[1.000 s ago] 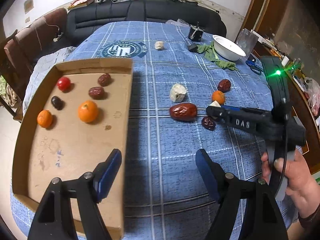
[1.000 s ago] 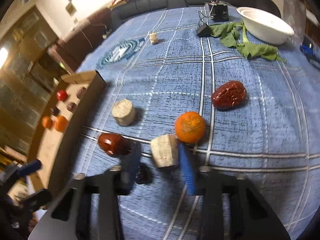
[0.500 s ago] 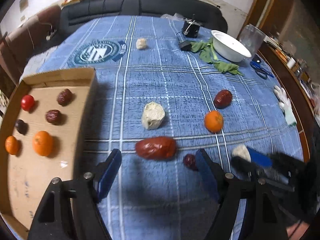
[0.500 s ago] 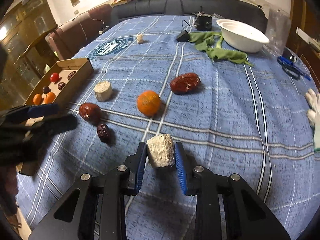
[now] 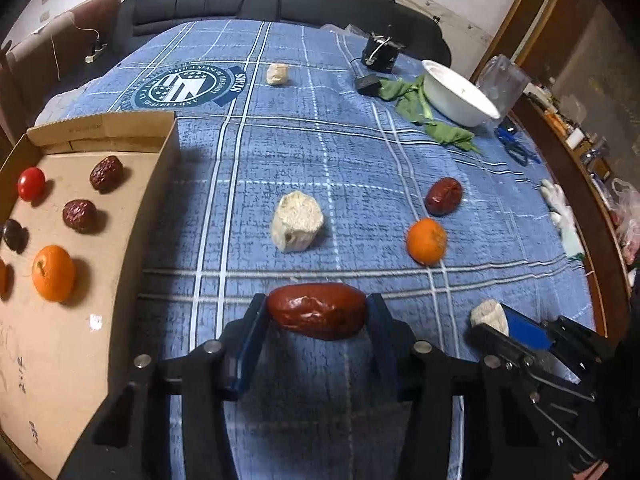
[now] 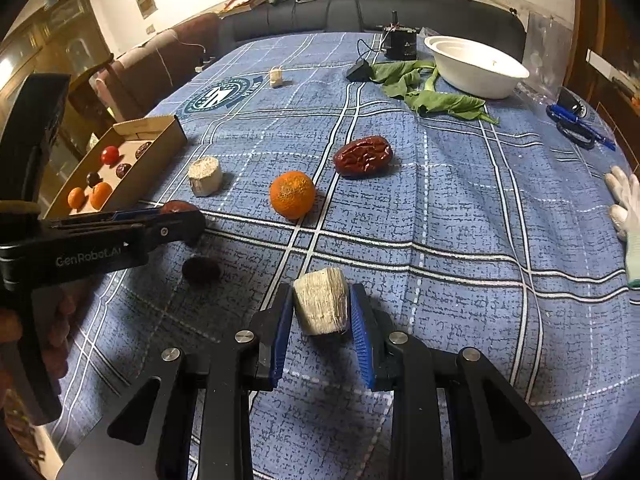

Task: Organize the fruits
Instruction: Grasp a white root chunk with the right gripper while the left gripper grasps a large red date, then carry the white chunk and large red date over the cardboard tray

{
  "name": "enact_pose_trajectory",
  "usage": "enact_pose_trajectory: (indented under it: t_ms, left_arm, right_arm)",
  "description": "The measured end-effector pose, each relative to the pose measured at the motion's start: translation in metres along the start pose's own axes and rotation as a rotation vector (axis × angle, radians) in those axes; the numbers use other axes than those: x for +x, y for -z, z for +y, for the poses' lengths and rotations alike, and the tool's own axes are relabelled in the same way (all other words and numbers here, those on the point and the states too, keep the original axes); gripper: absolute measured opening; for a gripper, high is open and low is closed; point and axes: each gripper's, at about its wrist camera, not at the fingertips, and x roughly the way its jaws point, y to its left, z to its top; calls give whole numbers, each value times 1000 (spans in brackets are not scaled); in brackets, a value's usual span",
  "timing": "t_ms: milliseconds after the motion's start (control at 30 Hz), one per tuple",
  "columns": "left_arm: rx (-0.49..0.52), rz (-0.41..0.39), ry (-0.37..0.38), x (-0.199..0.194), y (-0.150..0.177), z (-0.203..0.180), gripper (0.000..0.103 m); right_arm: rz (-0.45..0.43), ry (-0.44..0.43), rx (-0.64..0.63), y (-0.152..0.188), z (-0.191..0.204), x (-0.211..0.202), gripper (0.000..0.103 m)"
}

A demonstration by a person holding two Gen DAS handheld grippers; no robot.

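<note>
We are closing our left gripper (image 5: 318, 312) on a large glossy red date (image 5: 317, 316): a second ago its jaws were standing wide over the edge of the cardboard tray (image 5: 160, 184), with the date lying well ahead on the blue plaid tablecloth (image 5: 320, 152), and now the tray is sitting off to the left while the jaws, which have just been narrowing, are bracketing the date end to end, both blue pads touching it. Our right gripper (image 6: 320, 312) is keeping its jaws pressed on a pale cylindrical chunk (image 6: 320, 306), as it was half a second ago; a second ago that chunk was sitting close beside the loose orange (image 6: 292, 194), and now the two are well apart.

The date is looking oblong, dark red-brown, shiny and slightly wrinkled, lying crosswise between the pads. In the right wrist view we are seeing a small dark fruit (image 6: 201, 270) lying on the cloth just beside the left gripper. Beyond, a second pale chunk (image 5: 297, 221), the orange and a wrinkled date (image 5: 443, 196) are resting on the cloth. Inside the tray we are seeing a red tomato (image 5: 31, 183), two dates (image 5: 106, 173), a dark fruit at the edge and an orange (image 5: 53, 273)
</note>
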Motion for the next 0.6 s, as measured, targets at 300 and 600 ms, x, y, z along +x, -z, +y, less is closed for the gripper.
enact_pose_trajectory:
  t_ms: [300, 600]
  left_arm:
    - [87, -46, 55, -45, 22, -8, 53]
    - [88, -84, 90, -77, 32, 8, 53]
  right_arm:
    - [-34, 34, 12, 9, 6, -32, 28]
    - [-32, 67, 39, 27, 19, -51, 28]
